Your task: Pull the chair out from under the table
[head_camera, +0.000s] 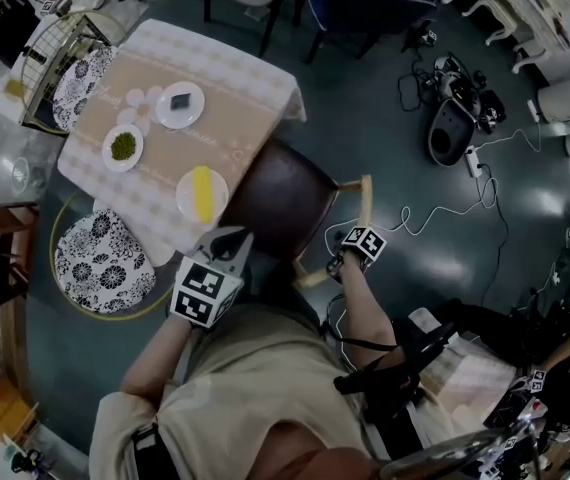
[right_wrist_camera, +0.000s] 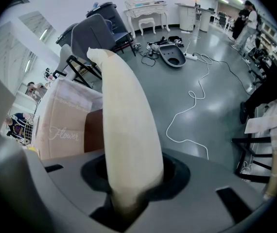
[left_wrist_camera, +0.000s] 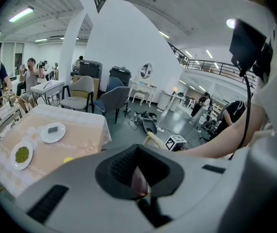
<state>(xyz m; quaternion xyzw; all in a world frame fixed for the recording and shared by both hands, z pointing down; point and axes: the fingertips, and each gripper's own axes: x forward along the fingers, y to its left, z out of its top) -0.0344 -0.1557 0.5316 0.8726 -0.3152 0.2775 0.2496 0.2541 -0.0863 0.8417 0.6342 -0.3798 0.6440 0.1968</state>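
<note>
The chair [head_camera: 280, 203] has a dark brown seat and a cream wooden frame. It is partly tucked under the table [head_camera: 250, 78], which has a beige cloth. My left gripper [head_camera: 227, 243] is at the seat's near left edge, and in the left gripper view a brown piece of the chair [left_wrist_camera: 139, 182] sits pinched between the jaws of the left gripper [left_wrist_camera: 139, 178]. My right gripper [head_camera: 337, 261] is shut on the chair's cream rail [head_camera: 353, 223]. In the right gripper view that rail [right_wrist_camera: 126, 110] rises out of the jaws of the right gripper [right_wrist_camera: 129, 181].
Three plates [head_camera: 202, 193] stand on the table. Chairs with floral cushions [head_camera: 105, 258] stand at its left side and far left. Behind the chair, white cables [head_camera: 435, 213] and a dark device [head_camera: 450, 128] lie on the floor. Dark chairs [head_camera: 365, 8] stand beyond.
</note>
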